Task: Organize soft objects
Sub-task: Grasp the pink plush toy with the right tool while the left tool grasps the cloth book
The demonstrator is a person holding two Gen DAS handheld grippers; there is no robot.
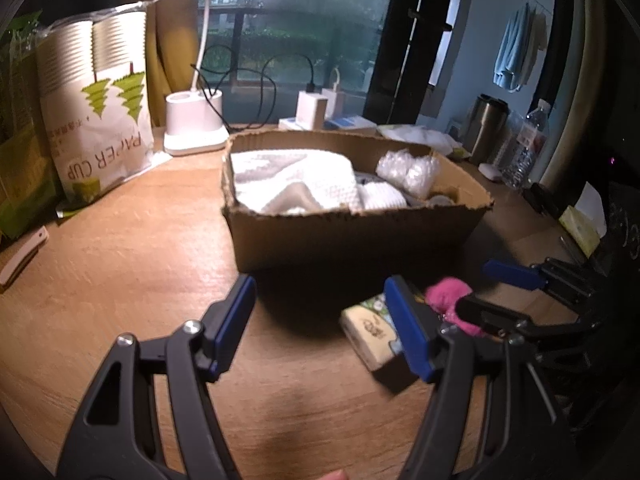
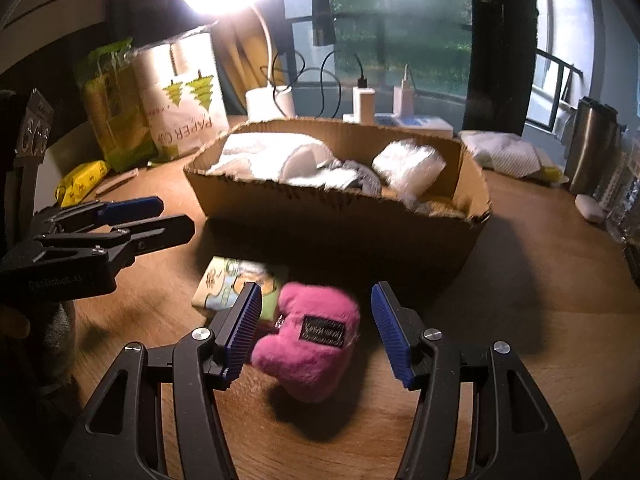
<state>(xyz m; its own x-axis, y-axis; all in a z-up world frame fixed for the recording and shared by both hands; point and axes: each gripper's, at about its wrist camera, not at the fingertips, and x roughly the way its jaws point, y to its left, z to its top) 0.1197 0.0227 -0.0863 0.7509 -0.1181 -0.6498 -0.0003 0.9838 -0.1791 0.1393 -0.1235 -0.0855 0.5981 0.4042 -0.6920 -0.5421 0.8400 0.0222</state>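
A pink plush toy (image 2: 310, 342) with a black label lies on the wooden table in front of a cardboard box (image 2: 340, 236). My right gripper (image 2: 316, 330) is open, its blue pads on either side of the plush, not touching it. A tissue pack (image 2: 230, 282) lies just left of the plush. My left gripper (image 1: 324, 326) is open and empty over the table before the box (image 1: 352, 236); the tissue pack (image 1: 372, 330) and plush (image 1: 450, 292) sit by its right finger. The box holds white cloth (image 1: 296, 180) and bubble wrap (image 1: 408, 170).
A paper cup bag (image 1: 100, 112) and green packs stand at the left. A white lamp base (image 1: 194, 128), chargers and cables sit behind the box. A steel tumbler (image 1: 486, 128) and water bottle (image 1: 526, 146) stand at the right. A yellow packet (image 2: 82, 180) lies left.
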